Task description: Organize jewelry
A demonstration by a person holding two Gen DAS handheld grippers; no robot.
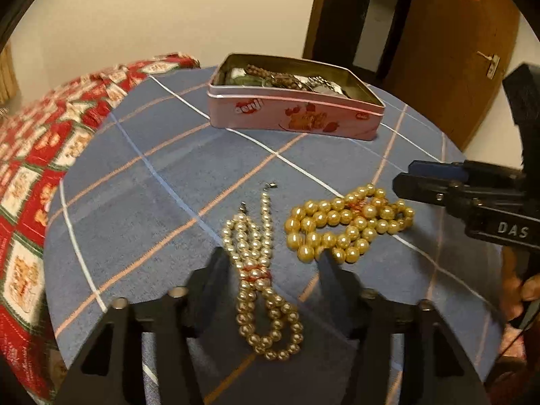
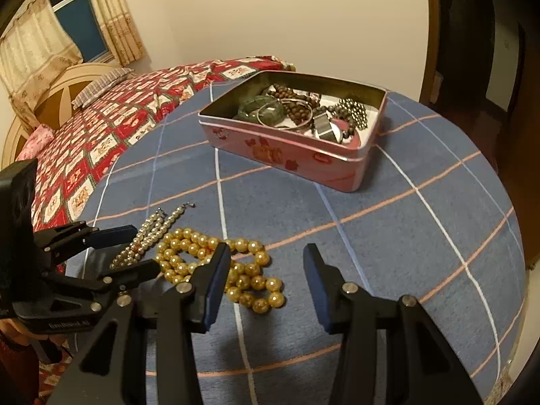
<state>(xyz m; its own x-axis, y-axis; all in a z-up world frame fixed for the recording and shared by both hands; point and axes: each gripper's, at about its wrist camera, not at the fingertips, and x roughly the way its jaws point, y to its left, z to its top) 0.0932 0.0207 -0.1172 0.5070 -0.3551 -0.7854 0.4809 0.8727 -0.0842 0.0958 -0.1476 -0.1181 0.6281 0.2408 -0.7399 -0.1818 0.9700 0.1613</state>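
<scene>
A pale pearl necklace [image 1: 258, 270], tied with red thread, lies on the blue plaid cloth between the jaws of my open left gripper [image 1: 275, 260]; it also shows in the right wrist view [image 2: 148, 236]. A bundle of larger golden beads [image 1: 347, 222] lies just right of it, also seen in the right wrist view [image 2: 216, 266]. My right gripper [image 2: 266, 256] is open, low over the beads' right end, and appears in the left wrist view [image 1: 401, 179]. An open pink tin [image 2: 290, 148] at the back holds bracelets, a green bangle and dark beads; it also shows in the left wrist view [image 1: 293, 114].
The round table [image 2: 422, 236] has a blue plaid cloth. A bed with a red patterned quilt [image 2: 111, 125] stands to the left behind it. A brown door [image 1: 449, 50] is at the back right.
</scene>
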